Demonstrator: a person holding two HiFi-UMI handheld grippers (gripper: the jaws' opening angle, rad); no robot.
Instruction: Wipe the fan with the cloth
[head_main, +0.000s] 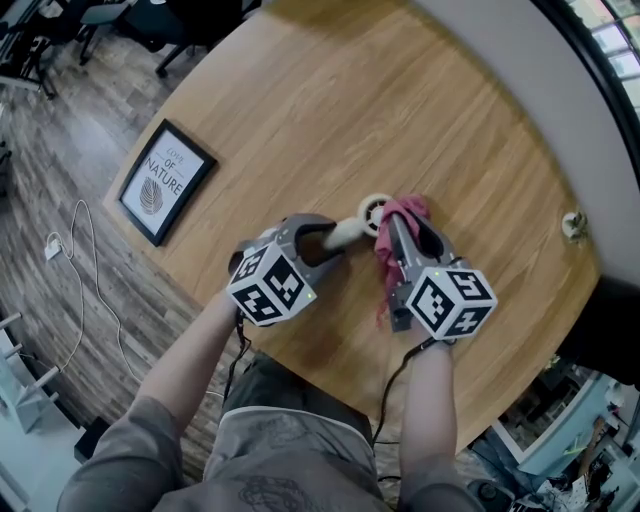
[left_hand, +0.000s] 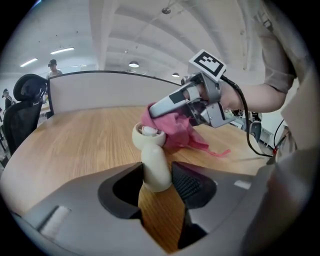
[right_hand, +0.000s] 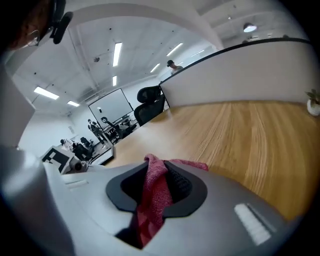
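The cream fan is gripped by its handle between the jaws of the left gripper. Its round head is held out ahead of the pads, above the wooden table. A fold of the pink cloth is pinched tight in the closed jaws of the right gripper, and the rest is bunched ahead of its fingertips. The bunched cloth is seen touching the right side of the fan's head, just beside the left gripper's tips. A framed picture is laid flat on the table, well apart to the left.
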